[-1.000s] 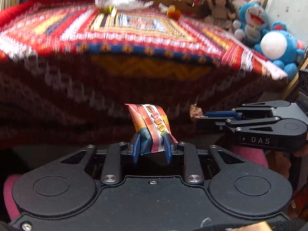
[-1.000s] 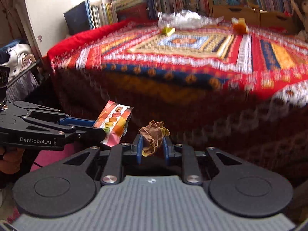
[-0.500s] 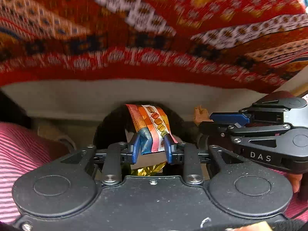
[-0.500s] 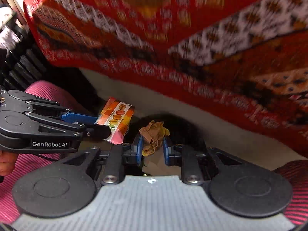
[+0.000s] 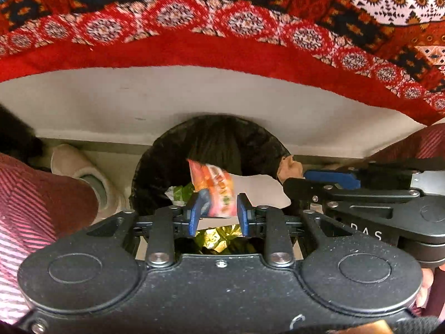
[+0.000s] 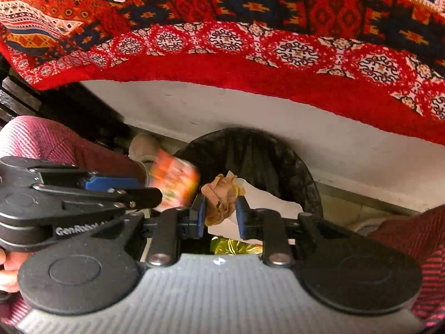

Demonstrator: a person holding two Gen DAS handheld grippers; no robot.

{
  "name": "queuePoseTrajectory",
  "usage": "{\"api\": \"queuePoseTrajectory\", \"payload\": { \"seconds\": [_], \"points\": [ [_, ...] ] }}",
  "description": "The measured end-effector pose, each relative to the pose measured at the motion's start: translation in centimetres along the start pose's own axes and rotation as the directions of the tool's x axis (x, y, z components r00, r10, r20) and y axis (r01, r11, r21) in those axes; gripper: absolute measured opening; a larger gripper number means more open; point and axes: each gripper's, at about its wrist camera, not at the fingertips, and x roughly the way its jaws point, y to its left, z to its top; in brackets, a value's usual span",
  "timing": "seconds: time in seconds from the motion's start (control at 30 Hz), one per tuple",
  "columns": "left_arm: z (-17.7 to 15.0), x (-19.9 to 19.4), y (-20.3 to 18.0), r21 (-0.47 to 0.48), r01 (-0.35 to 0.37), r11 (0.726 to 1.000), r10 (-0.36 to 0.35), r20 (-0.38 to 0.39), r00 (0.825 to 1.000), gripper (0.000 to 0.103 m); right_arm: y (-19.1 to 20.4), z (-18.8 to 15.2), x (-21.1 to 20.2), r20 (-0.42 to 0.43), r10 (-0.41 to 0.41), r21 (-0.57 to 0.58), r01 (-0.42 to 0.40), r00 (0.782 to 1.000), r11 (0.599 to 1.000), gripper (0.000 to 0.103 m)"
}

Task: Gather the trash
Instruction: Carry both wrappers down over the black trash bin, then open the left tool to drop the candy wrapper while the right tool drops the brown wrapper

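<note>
A round bin with a black liner (image 5: 211, 139) (image 6: 250, 150) stands on the floor straight below both grippers. White paper (image 5: 258, 189), gold foil (image 5: 219, 236) and a green scrap lie in it. My left gripper (image 5: 217, 211) is shut on an orange snack wrapper (image 5: 214, 189), which looks blurred over the bin's mouth. My right gripper (image 6: 220, 214) has a crumpled brown paper (image 6: 219, 197) between its pads; its jaws are opening while the pads still touch the paper. Each gripper shows at the side of the other's view.
A red patterned blanket (image 5: 222, 14) hangs over a white bed base (image 5: 167, 97) just behind the bin. The person's legs in pink striped trousers (image 5: 33, 194) flank the bin, and a beige slipper (image 5: 80, 167) rests at its left.
Both grippers have dropped from bed height and tipped downward. They now hang over the bin with the wrapper and the brown paper still in them.
</note>
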Motion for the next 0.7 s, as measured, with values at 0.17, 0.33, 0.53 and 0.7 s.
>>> {"api": "queuePoseTrajectory", "payload": {
  "seconds": [0.17, 0.33, 0.53, 0.7],
  "points": [
    [-0.1, 0.4, -0.4, 0.024, -0.004, 1.0, 0.004, -0.003, 1.0, 0.031, -0.4, 0.4, 0.4, 0.0, 0.0, 0.027, 0.0, 1.0, 1.0, 0.033],
    [0.0, 0.5, -0.8, 0.02, -0.032, 0.999, 0.032, -0.013, 0.999, 0.038, -0.5, 0.4, 0.4, 0.006, -0.002, 0.038, 0.002, 1.0, 0.999, 0.046],
    [0.1, 0.3, -0.5, 0.006, -0.046, 0.999, 0.046, -0.01, 0.999, 0.044, -1.1, 0.6, -0.4, 0.024, -0.001, 0.057, 0.0, 1.0, 0.998, 0.056],
    [0.3, -0.9, -0.6, 0.012, -0.06, 0.998, 0.06, 0.008, 0.998, 0.048, -1.1, 0.8, -1.4, 0.044, -0.004, 0.051, 0.002, 0.999, 0.999, 0.06]
  ]
}}
